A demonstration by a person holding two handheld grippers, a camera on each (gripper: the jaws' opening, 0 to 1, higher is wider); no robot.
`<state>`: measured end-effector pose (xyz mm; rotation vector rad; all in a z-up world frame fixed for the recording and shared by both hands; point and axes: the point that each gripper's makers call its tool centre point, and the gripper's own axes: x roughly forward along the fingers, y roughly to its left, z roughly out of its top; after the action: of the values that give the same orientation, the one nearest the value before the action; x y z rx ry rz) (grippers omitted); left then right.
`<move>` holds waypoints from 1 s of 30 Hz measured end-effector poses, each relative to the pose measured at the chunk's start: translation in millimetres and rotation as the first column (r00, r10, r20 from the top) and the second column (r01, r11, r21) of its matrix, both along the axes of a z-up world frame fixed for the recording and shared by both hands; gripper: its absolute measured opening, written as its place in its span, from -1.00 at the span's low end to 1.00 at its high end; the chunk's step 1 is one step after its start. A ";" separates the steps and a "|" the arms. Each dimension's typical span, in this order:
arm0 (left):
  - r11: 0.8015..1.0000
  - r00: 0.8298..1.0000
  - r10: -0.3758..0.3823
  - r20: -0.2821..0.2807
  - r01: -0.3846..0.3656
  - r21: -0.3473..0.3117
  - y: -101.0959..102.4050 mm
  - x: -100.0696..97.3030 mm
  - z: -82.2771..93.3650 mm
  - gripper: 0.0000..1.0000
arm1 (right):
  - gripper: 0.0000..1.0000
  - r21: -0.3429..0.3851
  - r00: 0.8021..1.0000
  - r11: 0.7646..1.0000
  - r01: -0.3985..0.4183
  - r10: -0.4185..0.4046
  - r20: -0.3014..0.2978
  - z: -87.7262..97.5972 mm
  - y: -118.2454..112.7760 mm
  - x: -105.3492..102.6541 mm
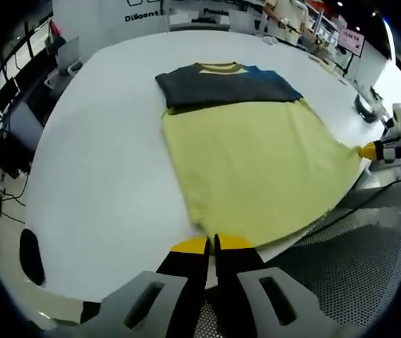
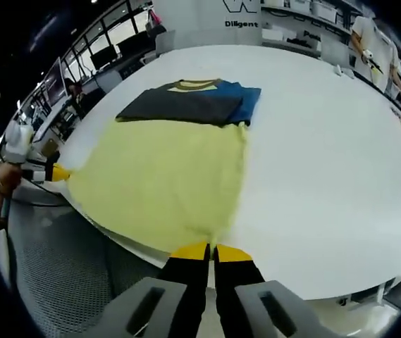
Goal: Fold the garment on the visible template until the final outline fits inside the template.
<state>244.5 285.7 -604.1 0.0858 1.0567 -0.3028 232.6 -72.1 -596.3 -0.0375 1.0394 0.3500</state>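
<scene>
On table [image 1: 101, 176]: garment [image 1: 256, 165], yellow body spread, dark sleeves folded across top.
Left gripper [image 1: 211, 243]: clenched on garment's near hem corner.
Right gripper [image 2: 211, 249]: clenched on opposite hem corner.

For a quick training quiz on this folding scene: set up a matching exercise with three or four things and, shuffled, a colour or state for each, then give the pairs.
Things:
1. garment's lower part
2. garment's folded upper part
3. table
4. left gripper

Colour or state:
A. white, bare surface
B. dark grey with some blue
C. pale yellow, spread flat
D. shut on the garment's near corner at the table edge

Pairs: 1-C, 2-B, 3-A, 4-D
</scene>
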 end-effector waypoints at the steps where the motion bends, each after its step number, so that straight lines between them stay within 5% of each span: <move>1: 1.000 1.000 0.005 0.014 -0.005 -0.005 0.9 5.7 4.3 -0.87 | -1.00 0.002 1.000 1.000 0.003 -0.004 0.006 1.8 -0.1 1.8; 16: 0.996 0.986 0.075 0.151 -0.066 -0.062 5.5 58.1 41.6 -0.87 | -1.00 0.022 0.989 1.000 0.013 -0.016 0.146 45.8 0.8 58.0; 30: 0.995 0.967 0.091 0.238 -0.078 -0.067 11.8 109.9 74.6 -0.87 | -1.00 -0.059 0.970 0.997 -0.053 0.065 0.234 86.9 9.3 124.2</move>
<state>354.4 297.5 -529.5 0.0251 0.8077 -0.2384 356.8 -62.8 -509.4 -0.1540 0.8130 0.3633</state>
